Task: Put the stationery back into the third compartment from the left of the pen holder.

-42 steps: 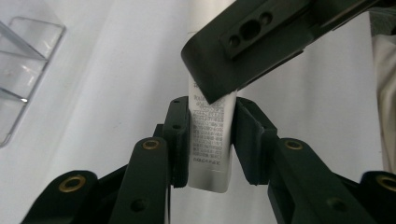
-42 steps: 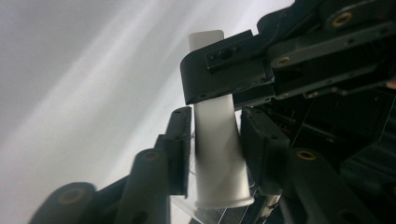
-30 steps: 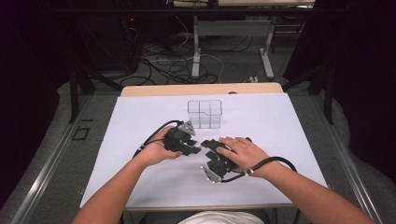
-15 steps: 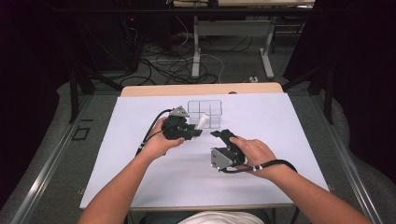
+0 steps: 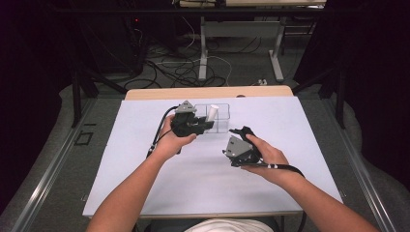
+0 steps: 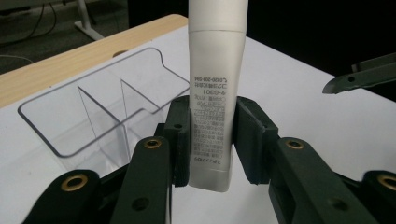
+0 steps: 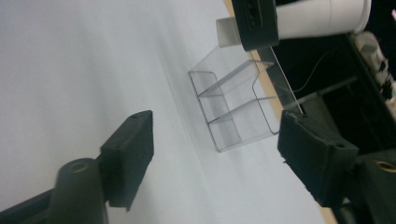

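White paper covers the table (image 5: 145,164), and over on the left side the left gripper (image 5: 205,124) is up off the surface, its jaws clamped on a white tube (image 5: 212,112). The left gripper view gives a close look: the tube (image 6: 215,93) stands upright between the two black pads (image 6: 179,135), printed label facing the camera, the crimped end below the pads and the broad cap end rising out of the top edge. Just behind it sits a clear plastic organiser (image 6: 102,107) with dividers, resting on the paper near the wooden far edge of the table. In the high view the tube is held right at that organiser (image 5: 220,121), over its near-left part; which compartment, I can't tell.

Moving right, the right gripper (image 5: 240,133) is raised in the person's right hand (image 5: 263,157), tilted, well apart from the tube. Its own view shows the jaws spread wide, nothing between them, with the organiser (image 7: 233,107) seen through the gap and the tube (image 7: 317,18) at the top.
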